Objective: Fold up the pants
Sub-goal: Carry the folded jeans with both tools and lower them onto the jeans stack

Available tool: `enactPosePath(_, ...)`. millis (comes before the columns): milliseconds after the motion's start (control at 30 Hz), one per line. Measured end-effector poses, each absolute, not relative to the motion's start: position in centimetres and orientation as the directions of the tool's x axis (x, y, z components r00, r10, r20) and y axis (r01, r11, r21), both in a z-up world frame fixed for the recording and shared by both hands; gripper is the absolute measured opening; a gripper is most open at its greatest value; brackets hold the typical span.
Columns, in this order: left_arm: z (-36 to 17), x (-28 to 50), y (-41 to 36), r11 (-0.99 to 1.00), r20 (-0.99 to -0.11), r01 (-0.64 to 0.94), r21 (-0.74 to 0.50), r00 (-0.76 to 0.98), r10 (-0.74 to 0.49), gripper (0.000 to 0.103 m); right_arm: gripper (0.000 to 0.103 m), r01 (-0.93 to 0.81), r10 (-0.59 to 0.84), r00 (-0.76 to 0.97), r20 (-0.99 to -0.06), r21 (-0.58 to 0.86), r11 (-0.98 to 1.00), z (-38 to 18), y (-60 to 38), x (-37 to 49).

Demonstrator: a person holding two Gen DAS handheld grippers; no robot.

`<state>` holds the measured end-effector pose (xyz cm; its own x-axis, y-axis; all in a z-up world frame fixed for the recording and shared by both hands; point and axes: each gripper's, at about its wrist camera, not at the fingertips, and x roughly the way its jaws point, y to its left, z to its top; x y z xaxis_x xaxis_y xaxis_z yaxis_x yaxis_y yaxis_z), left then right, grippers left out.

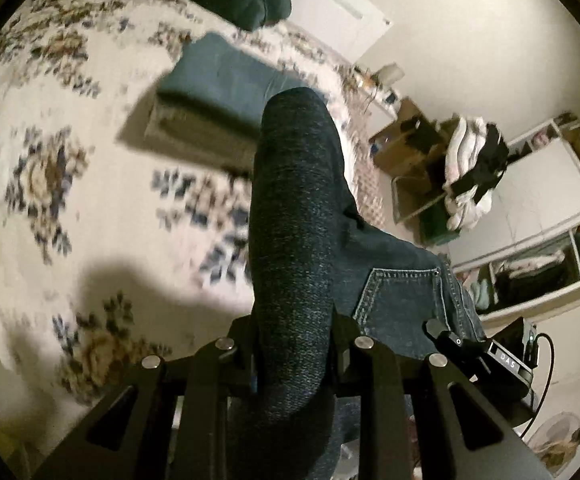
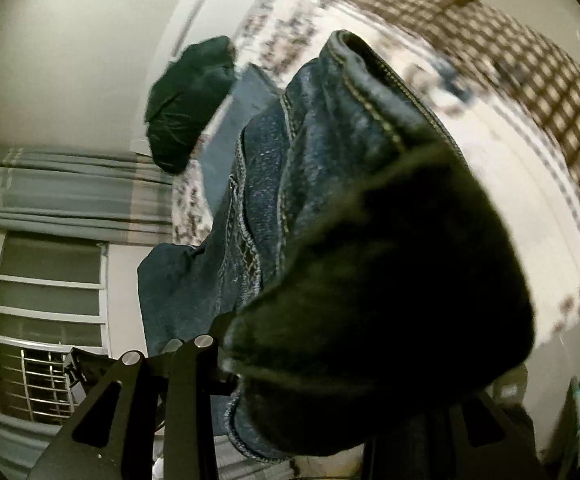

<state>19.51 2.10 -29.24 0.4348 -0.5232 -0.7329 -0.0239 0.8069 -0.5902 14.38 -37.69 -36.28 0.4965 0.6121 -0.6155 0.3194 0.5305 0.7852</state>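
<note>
Dark blue denim jeans (image 1: 290, 216) held aloft above the floral-patterned bedspread (image 1: 69, 152), near a folded blue garment stack (image 1: 225, 92). Left gripper (image 1: 290, 344) and right gripper (image 2: 330, 360) each clamp bunched denim. Judged risk: heavy fabric slipping free, or landing crumpled and skewing the fold.

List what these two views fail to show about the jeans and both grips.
- Left gripper fingertips: left wrist view, buried in the jeans.
- Right gripper fingers: right wrist view, covered by denim.
- Bedspread pattern: motion-blurred.
- Jeans' overall fold: cut off by both frames' edges.
</note>
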Motion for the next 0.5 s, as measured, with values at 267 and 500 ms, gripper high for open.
enactPosePath(267, -26.1, 31.5, 5.1, 0.795, -0.693, 0.027, -0.606, 0.471, -0.545, 0.020, 0.037, 0.282, 0.580, 0.548, -0.603, 0.786, 0.550, -31.0, -34.6, 25.8)
enactPosePath(500, -27.7, 43.0, 8.3, 0.794, -0.678, 0.036, -0.607, 0.499, -0.540, 0.020, 0.037, 0.273, 0.572, 0.576, -0.585, 0.796, 0.540, -31.8, -30.5, 39.0)
